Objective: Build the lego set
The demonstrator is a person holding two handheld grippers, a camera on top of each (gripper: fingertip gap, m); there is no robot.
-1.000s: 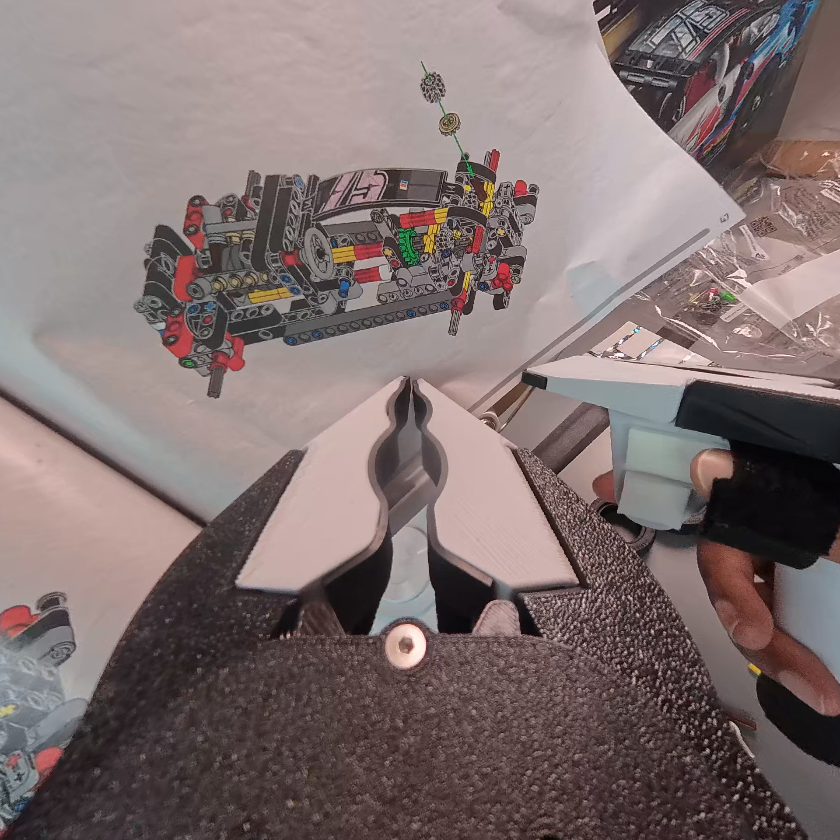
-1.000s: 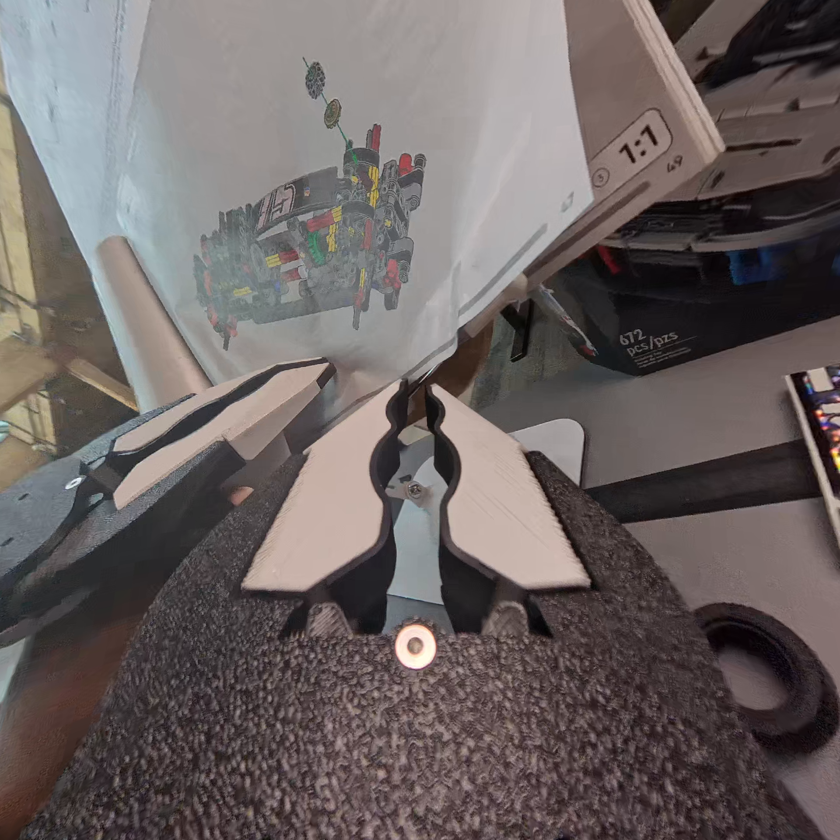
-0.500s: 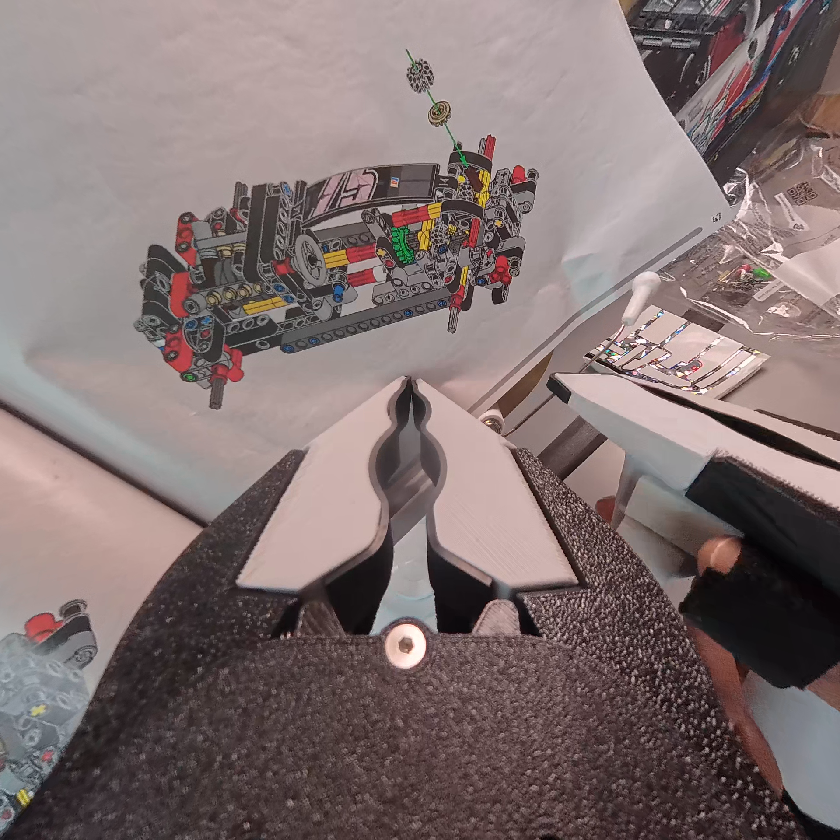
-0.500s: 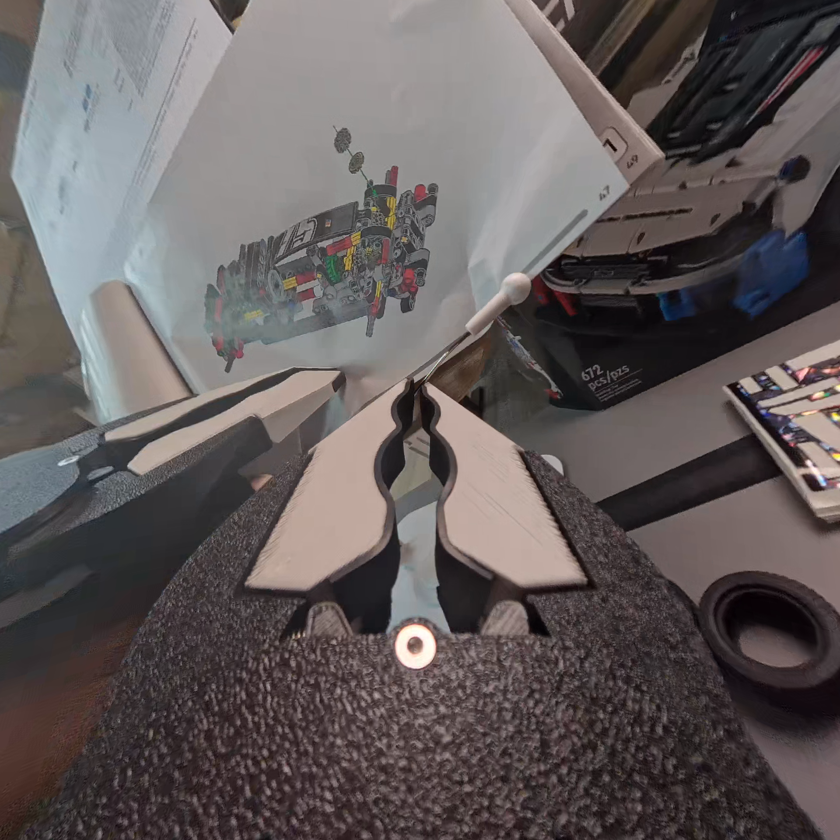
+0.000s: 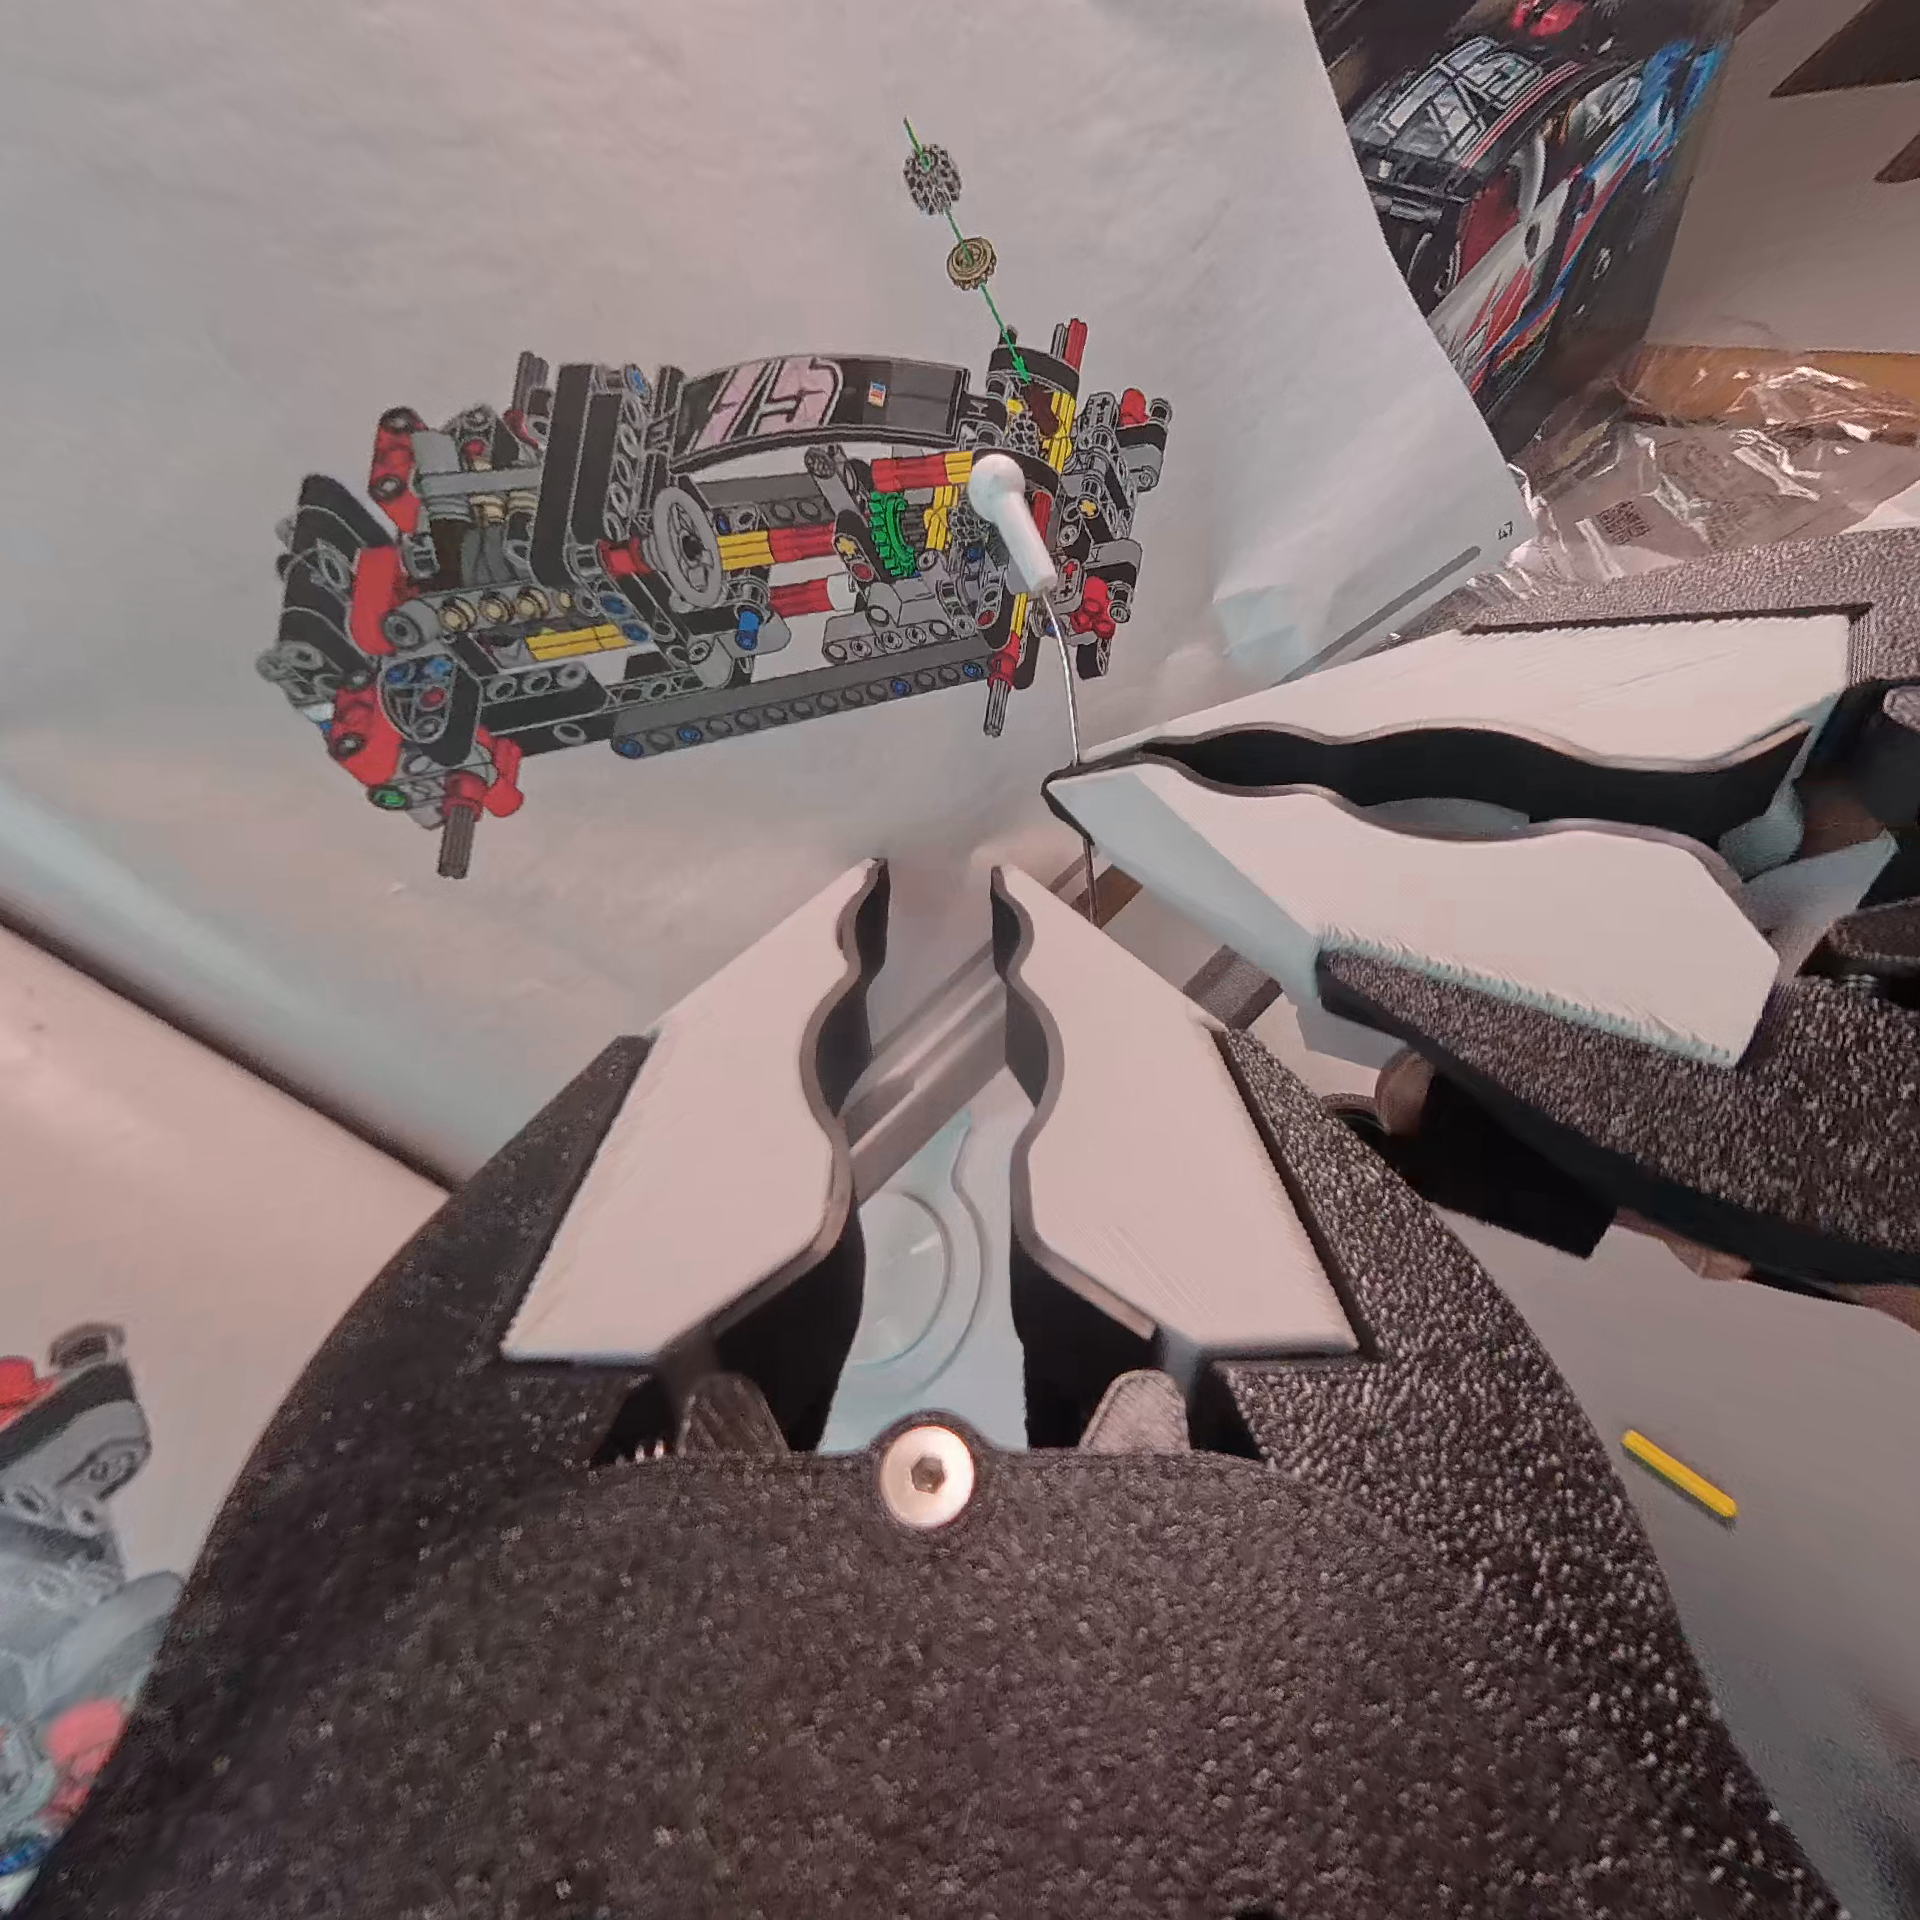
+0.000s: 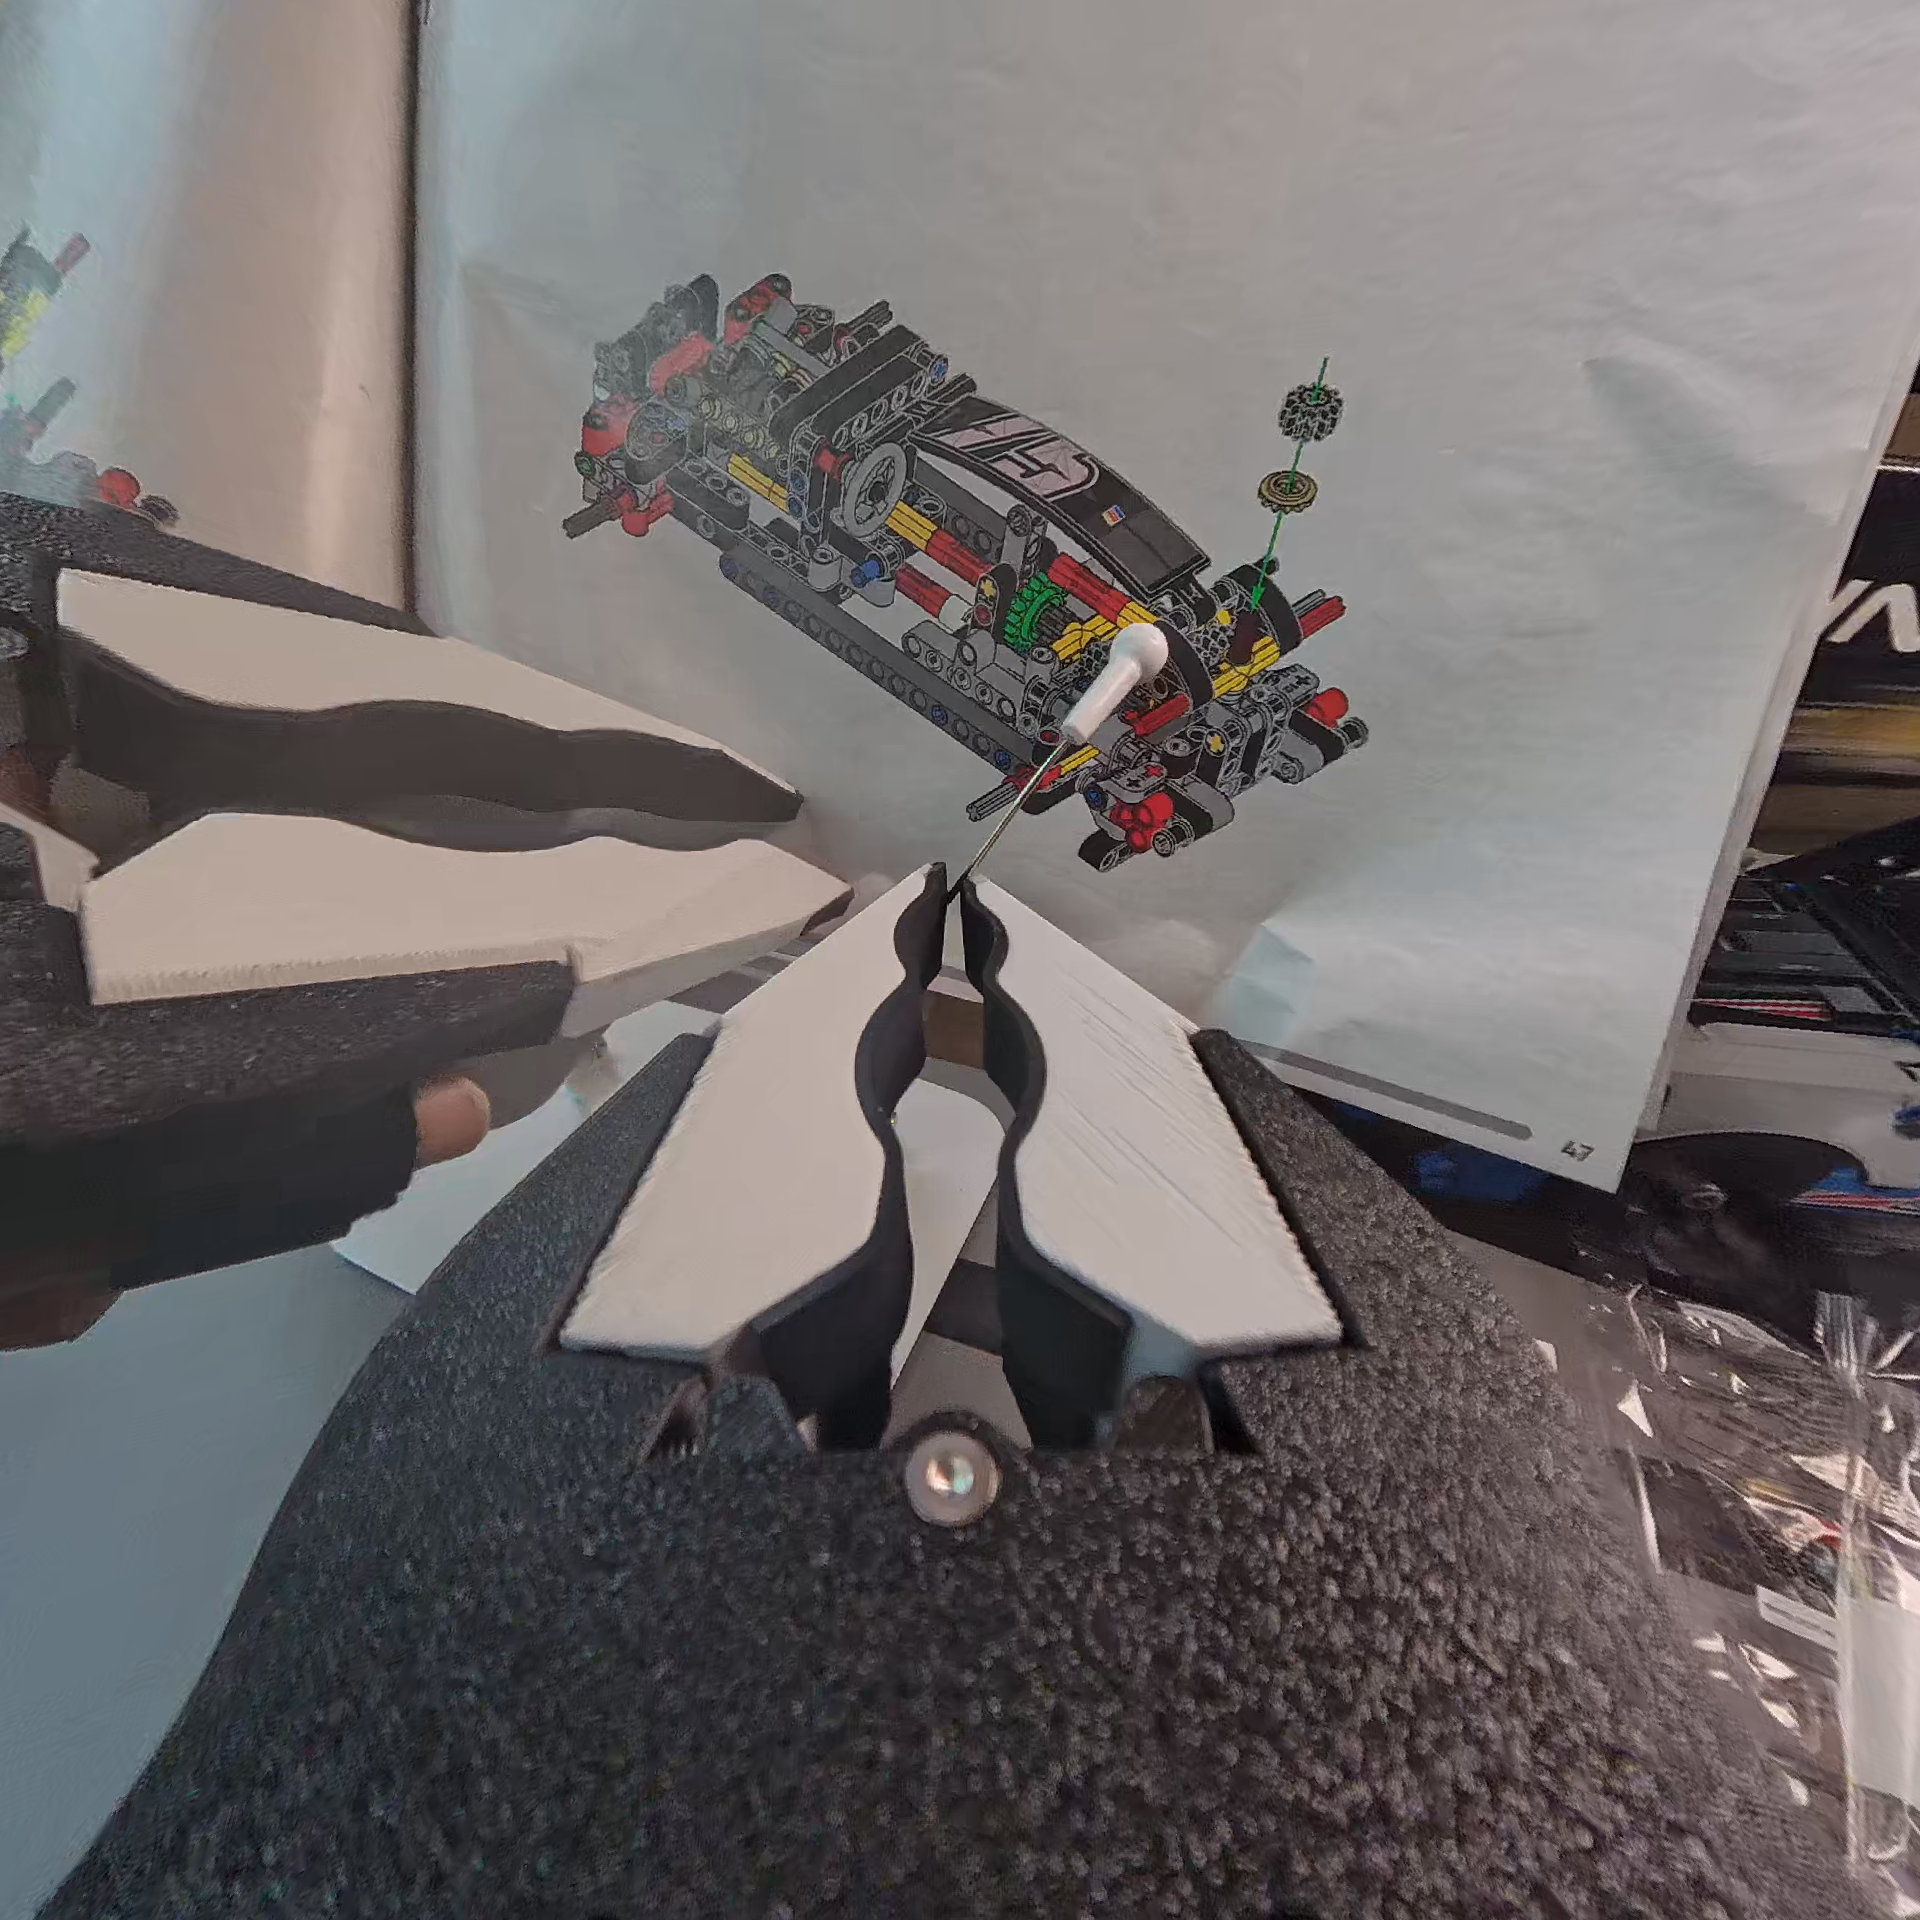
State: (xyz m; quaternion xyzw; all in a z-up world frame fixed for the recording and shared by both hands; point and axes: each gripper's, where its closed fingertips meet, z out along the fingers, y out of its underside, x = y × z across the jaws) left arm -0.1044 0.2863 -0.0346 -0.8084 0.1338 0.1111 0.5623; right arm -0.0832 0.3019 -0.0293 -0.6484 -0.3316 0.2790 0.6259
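While the right gripper (image 6: 951,891) pinches a white-tipped wire pointer (image 6: 1117,677) ahead against the instruction page (image 6: 1455,260), the left gripper (image 5: 935,878) beside it stands spread.

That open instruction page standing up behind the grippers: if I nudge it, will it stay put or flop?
The instruction page looks like thin creased paper, so it would probably bend and flop. It seems light, so a slight push may swing it. The white-tipped wire pointer pinched in the right gripper looks thin and may flex against it.
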